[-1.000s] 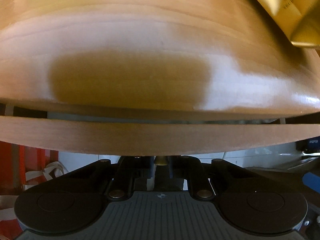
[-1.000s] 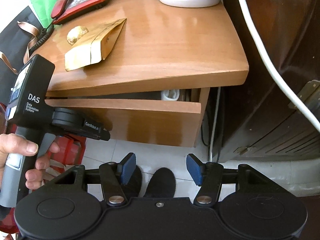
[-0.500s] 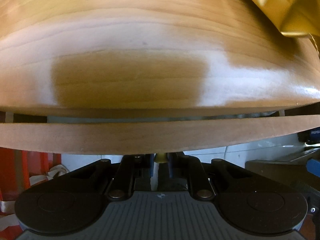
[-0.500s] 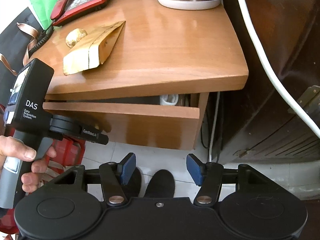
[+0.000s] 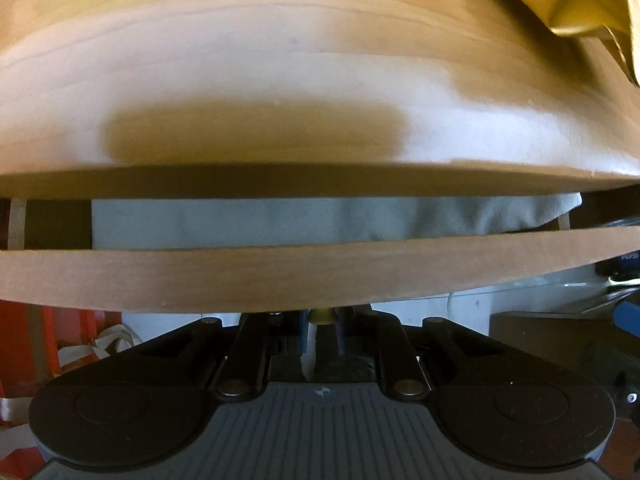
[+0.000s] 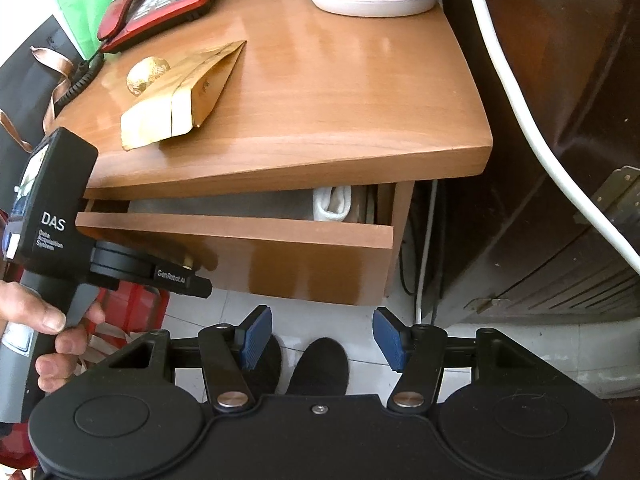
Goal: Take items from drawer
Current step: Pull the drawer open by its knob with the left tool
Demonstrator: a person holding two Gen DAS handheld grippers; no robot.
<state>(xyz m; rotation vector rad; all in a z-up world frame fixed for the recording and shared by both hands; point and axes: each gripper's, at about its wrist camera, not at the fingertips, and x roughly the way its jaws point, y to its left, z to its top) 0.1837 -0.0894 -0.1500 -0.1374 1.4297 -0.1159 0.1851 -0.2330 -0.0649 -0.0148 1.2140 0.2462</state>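
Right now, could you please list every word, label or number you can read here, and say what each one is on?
"DAS": left claw housing.
"GenRobot.AI": left claw arm.
"PEPSI": blue item at the left view's right edge.
Small lines under "DAS": too blurred to read.
Gold packet print: unreadable.
Phone keys: too small.

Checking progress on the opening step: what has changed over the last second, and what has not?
The drawer has slid further out, pulled by the left gripper, still shut on its brass knob; grey cloth now shows in the gap. The right gripper stays open and empty; the gold packet is unmoved.
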